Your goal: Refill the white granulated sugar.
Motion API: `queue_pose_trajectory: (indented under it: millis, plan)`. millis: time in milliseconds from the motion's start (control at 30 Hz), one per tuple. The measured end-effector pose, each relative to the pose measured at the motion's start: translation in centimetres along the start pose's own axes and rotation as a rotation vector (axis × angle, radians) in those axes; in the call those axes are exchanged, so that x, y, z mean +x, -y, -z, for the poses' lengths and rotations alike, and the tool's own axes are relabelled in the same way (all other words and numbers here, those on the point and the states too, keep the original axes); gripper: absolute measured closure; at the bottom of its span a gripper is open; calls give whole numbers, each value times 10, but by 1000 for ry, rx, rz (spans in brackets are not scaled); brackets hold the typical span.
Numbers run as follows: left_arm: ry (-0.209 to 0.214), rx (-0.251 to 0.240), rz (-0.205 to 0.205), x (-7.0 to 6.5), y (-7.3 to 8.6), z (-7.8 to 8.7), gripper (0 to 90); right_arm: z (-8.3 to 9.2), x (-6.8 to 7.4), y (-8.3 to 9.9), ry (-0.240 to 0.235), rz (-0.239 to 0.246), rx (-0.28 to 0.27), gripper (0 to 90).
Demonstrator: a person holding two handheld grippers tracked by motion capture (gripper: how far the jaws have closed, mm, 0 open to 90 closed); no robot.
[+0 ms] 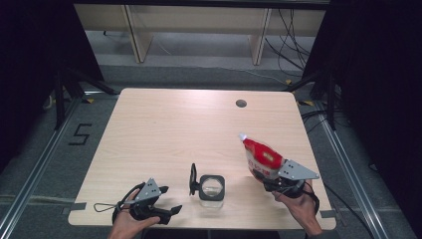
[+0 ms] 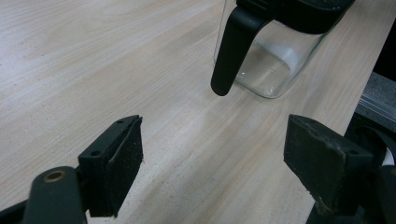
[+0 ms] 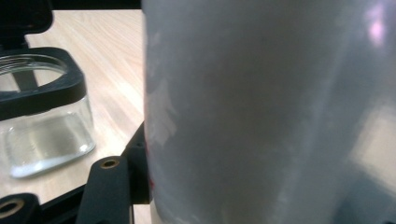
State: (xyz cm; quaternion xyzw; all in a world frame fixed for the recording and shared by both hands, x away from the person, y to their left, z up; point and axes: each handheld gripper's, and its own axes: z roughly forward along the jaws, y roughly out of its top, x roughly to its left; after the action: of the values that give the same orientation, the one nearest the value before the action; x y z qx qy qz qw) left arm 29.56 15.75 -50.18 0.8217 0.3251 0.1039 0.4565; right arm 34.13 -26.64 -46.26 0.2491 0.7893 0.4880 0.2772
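A clear glass jar (image 1: 212,187) with a square black rim stands near the table's front edge, its black hinged lid (image 1: 192,179) swung up at its left side. In the left gripper view the jar (image 2: 271,60) and its hanging lid (image 2: 231,51) lie ahead of the jaws. My left gripper (image 1: 166,211) rests open at the front left, nothing between its fingers. My right gripper (image 1: 271,181) is shut on a red and white pouch (image 1: 261,157) with a white cap, held tilted above the table right of the jar. The pouch's pale back (image 3: 261,112) sits close before the right gripper's camera, the jar (image 3: 42,116) to its left.
A round cable hole (image 1: 241,103) lies at the table's far right. The wooden table (image 1: 174,129) is bare behind the jar. Dark stands and cables flank both sides, and the front edge runs just beneath both hands.
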Motion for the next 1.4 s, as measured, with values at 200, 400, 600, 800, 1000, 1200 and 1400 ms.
queue_pose_trajectory:
  millis: [200,400,600,800,1000,1200,1400]
  plan:
    - [-7,4,5,0,0,0,193,14,5,-2,35,85,33,418]
    - [-1,-8,18,0,0,0,193,26,14,-4,66,200,74,418]
    - [-13,15,14,1,1,0,193,30,28,-4,85,300,150,419]
    - [-13,14,18,2,1,1,193,29,37,-6,89,414,201,419]
    - [-14,14,18,2,1,1,194,27,46,-8,98,527,249,420]
    - [-14,13,18,2,1,1,194,25,55,-9,140,635,293,421]
    - [-15,11,20,2,1,1,194,25,63,-13,216,831,375,422]
